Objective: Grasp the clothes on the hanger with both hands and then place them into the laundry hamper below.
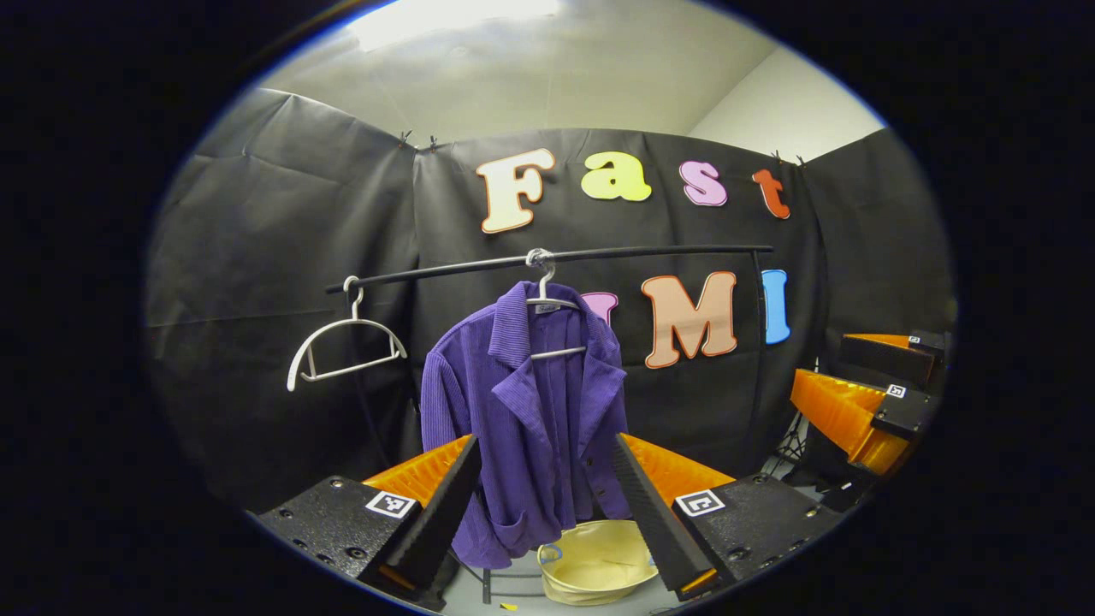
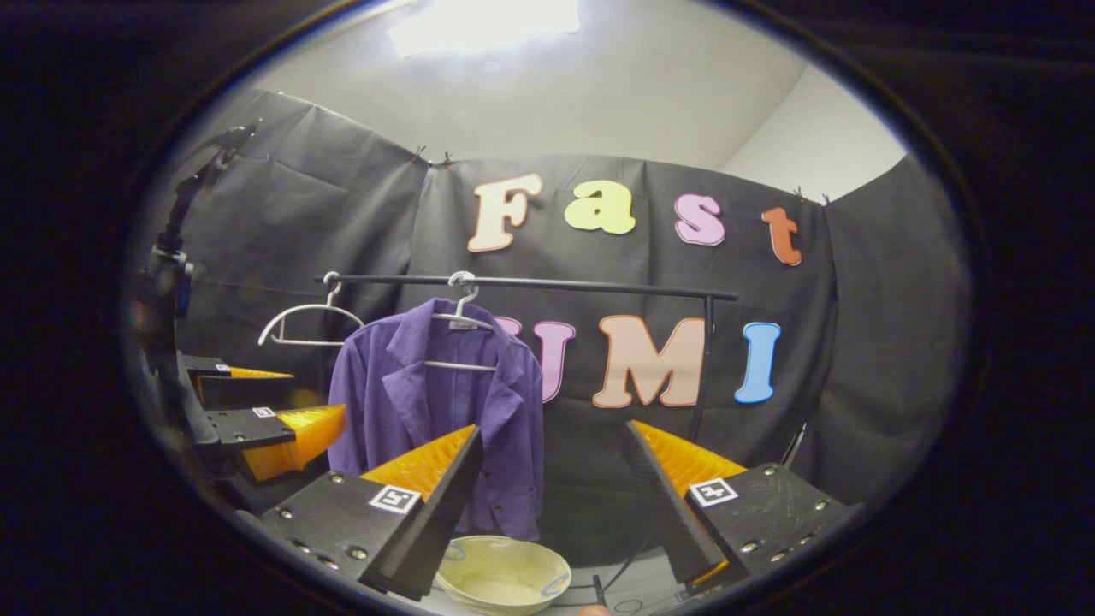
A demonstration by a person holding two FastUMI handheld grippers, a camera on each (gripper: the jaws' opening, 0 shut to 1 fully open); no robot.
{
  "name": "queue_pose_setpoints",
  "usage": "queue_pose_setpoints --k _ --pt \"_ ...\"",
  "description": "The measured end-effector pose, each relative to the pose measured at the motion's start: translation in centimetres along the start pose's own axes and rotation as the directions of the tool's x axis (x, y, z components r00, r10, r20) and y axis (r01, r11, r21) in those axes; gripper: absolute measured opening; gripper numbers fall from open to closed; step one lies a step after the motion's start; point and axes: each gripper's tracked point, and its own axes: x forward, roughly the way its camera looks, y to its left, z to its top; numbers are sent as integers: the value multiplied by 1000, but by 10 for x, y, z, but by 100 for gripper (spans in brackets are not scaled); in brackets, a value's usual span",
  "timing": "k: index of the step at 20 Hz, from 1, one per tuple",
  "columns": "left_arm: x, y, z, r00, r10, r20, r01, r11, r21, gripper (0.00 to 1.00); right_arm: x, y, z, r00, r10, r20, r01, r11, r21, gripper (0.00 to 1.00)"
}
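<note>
While the purple corduroy jacket [image 1: 530, 419] hangs on its hanger [image 1: 547, 316] from the black rail [image 1: 547, 258] above the cream hamper [image 1: 594, 560], the left gripper [image 1: 547, 479] and right gripper [image 2: 552, 466] hover short of it, fingers spread wide, holding nothing.

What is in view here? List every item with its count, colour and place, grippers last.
jacket: one, purple, on a hanger at mid-rail, above the hamper.
hanger with jacket: one, white, hooked on the rail.
empty hanger: one, white, at the rail's left end.
rail: one, black, running across in front of the black cloth wall.
laundry hamper: one, cream, on the floor under the jacket.
left gripper: one, open, facing the jacket, apart from it.
right gripper: one, open, aimed to the right of the jacket, holding nothing.
</note>
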Motion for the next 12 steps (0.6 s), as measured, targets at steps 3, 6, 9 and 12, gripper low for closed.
queue_pose_setpoints --k 3,6,9,12 --pt "14 7 -5 999 33 -15 -34 999 -3 94 15 6 0 1000 25 0 -25 1000 7 98" --pt "37 15 -9 997 78 -21 -78 997 -6 94 44 10 -6 998 61 6 -61 998 0 98" --pt "66 18 -12 993 120 -17 -120 993 -2 92 87 14 -14 994 111 17 -111 994 -5 98" --pt "101 19 -19 986 163 -23 -162 987 9 92 140 23 -20 982 184 30 -184 983 -8 98"
